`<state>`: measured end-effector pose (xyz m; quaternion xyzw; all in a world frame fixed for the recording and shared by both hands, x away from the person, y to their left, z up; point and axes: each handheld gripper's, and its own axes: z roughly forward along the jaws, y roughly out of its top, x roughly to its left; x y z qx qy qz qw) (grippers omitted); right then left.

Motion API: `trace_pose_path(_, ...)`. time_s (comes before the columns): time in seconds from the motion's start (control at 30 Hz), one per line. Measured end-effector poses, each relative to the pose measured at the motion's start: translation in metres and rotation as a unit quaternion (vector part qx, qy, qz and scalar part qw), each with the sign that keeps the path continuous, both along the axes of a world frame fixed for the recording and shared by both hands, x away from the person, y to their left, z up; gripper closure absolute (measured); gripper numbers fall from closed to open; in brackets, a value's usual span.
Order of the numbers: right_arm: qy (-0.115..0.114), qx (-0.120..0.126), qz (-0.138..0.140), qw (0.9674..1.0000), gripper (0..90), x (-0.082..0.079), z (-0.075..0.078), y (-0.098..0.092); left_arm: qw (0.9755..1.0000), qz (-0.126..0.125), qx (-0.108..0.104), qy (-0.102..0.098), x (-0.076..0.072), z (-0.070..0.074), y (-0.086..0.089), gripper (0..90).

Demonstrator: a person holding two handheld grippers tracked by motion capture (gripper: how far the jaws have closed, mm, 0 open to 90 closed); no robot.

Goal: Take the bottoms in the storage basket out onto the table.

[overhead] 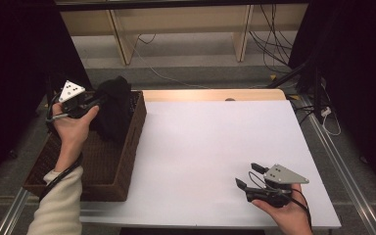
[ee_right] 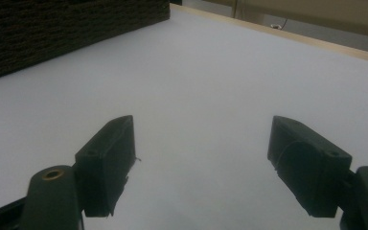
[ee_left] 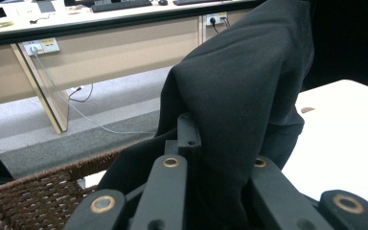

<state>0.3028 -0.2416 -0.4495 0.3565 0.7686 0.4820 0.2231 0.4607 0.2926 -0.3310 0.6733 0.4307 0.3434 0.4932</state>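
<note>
1. Left gripper point(overhead: 98, 100): held above the far end of the wicker basket point(overhead: 120, 183); its jaws are clamped on a black cloth point(overhead: 112, 110).
2. Black cloth, left gripper view point(ee_left: 239, 96): the fabric is pinched between the two jaws and rises in a bunched fold above them. In the high view the rest hangs below and beyond the jaws, draping over the basket's right-hand wall.
3. Wicker basket, left gripper view point(ee_left: 33, 196): its woven rim lies below and to the left of the jaws.
4. Right gripper point(overhead: 247, 176): held low over the white table point(overhead: 200, 142), jaws spread wide with nothing between them.
5. Right gripper view point(ee_right: 201, 158): bare table surface point(ee_right: 211, 86) lies between and ahead of the parted jaws; the basket's side wall point(ee_right: 52, 28) stands well ahead to the left.
</note>
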Motion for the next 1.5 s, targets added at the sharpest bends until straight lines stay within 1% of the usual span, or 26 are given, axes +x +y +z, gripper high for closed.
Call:
trace_pose_path(0.17, -0.001, 0.001, 0.001, 1.0, 25.5, 0.0, 0.0, 0.0, 0.9999, 0.0, -0.004, -0.009, -0.004, 0.007, 0.0, 84.7)
trace_pose_path(0.4, -0.001, 0.0, 0.0, 1.0, 25.5, 0.0, 0.0, 0.0, 0.9998, 0.0, -0.012, -0.017, -0.008, 0.013, 0.003, 84.7)
trace_pose_path(0.73, -0.002, 0.001, 0.0, 1.0, 25.5, 0.0, 0.0, 0.0, 0.9993, 0.001, -0.018, -0.031, -0.015, 0.023, 0.005, 84.7)
trace_pose_path(0.87, -0.001, 0.0, 0.0, 1.0, 25.4, 0.0, 0.0, 0.0, 0.999, -0.001, -0.028, -0.035, -0.019, 0.028, 0.005, 84.7)
trace_pose_path(1.37, -0.002, 0.0, 0.0, 1.0, 25.5, 0.0, 0.0, 0.0, 0.9977, 0.0, -0.031, -0.061, -0.031, 0.044, 0.007, 84.7)
trace_pose_path(1.5, -0.002, 0.0, 0.0, 1.0, 25.5, 0.0, 0.0, 0.0, 0.9974, -0.001, -0.032, -0.064, -0.033, 0.046, 0.007, 84.7)
